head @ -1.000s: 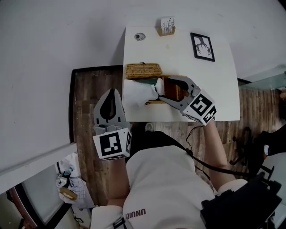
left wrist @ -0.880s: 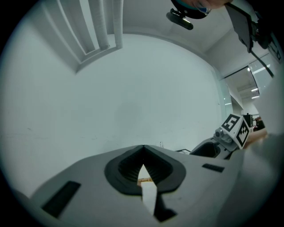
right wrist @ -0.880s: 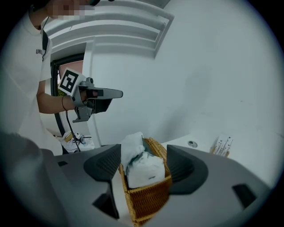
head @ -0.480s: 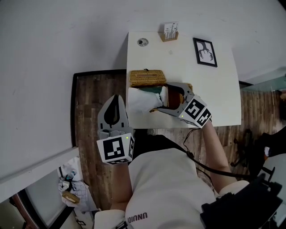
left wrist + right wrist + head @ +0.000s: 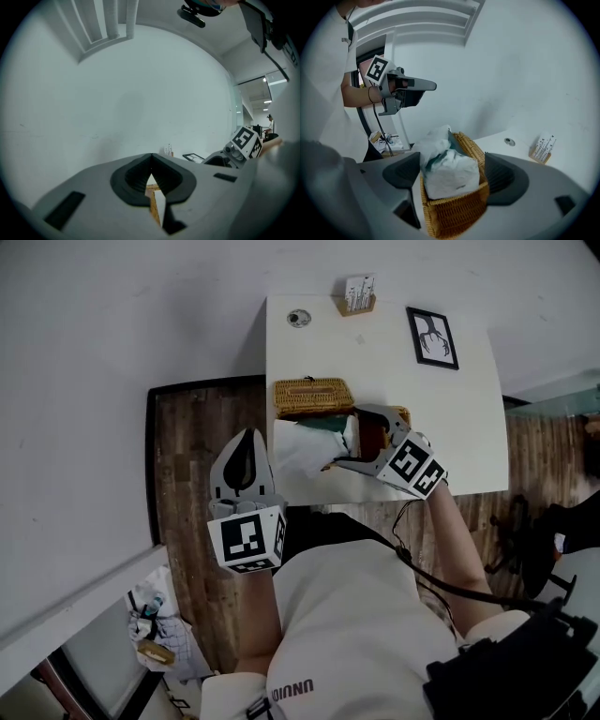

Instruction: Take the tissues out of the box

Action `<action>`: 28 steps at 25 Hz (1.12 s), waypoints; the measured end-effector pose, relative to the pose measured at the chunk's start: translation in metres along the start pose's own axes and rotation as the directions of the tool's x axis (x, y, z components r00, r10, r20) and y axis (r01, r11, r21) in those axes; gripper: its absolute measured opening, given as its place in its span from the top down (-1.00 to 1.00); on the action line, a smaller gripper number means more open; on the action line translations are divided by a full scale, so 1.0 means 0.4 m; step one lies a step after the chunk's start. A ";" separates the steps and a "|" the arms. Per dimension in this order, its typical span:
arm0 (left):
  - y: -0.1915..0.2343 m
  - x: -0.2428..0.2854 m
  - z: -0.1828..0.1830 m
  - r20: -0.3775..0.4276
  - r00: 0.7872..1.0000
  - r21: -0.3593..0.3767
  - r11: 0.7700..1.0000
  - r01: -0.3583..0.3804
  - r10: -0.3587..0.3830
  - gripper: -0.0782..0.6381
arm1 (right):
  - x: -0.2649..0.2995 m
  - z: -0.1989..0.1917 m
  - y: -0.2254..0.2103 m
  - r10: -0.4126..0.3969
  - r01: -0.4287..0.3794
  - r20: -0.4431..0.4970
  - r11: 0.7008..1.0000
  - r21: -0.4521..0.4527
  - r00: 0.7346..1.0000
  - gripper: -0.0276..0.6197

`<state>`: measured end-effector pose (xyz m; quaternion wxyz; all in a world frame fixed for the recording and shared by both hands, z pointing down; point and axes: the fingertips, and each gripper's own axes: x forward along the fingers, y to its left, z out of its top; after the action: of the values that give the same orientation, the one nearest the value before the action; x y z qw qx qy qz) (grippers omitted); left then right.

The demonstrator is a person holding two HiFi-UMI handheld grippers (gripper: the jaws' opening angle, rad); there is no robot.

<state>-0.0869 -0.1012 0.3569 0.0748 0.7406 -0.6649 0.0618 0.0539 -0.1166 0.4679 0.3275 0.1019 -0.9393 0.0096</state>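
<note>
A white and green tissue pack (image 5: 451,174) lies in the open wicker box (image 5: 454,213), its crumpled far end sticking up over the rim. My right gripper (image 5: 451,161) straddles box and pack. Its jaws have just been opening and now stand wide, pads off the pack. In the head view the right gripper (image 5: 343,439) is over the box (image 5: 401,414) at the table's near edge, and the pack (image 5: 305,442) spreads to the left. The left gripper (image 5: 248,434) hangs shut over the wooden floor, left of the table. The left gripper (image 5: 151,157) holds nothing.
The wicker lid (image 5: 312,397) lies just behind the pack on the white table (image 5: 469,427). Farther back stand a framed picture (image 5: 432,337), a small card holder (image 5: 354,296) and a round fitting (image 5: 299,318). Bags (image 5: 155,615) sit on the floor, lower left.
The right gripper has sunk toward the box and its jaws have spread wide, letting go of the tissue pack. The left gripper has drifted slightly toward the table.
</note>
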 end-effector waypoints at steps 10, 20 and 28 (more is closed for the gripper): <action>0.014 0.037 -0.002 -0.014 1.000 -0.004 1.000 0.022 -0.022 0.75 | 0.042 -0.041 0.003 0.037 -0.037 -0.098 0.999 0.002 0.994 -0.41; 0.028 0.049 -0.016 -0.031 0.999 -0.010 0.999 0.035 -0.035 0.75 | 0.053 -0.053 0.003 0.019 -0.018 -0.124 1.000 0.008 0.992 -0.40; 0.048 0.054 -0.022 -0.029 0.999 -0.032 0.999 0.038 -0.039 0.75 | 0.055 -0.046 0.002 -0.017 0.024 -0.172 0.999 0.037 0.985 -0.11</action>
<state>-0.1036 -0.1227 0.3704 0.0974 0.7510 -0.6502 0.0607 0.0480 -0.1185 0.4959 0.4052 0.1169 -0.9061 0.0333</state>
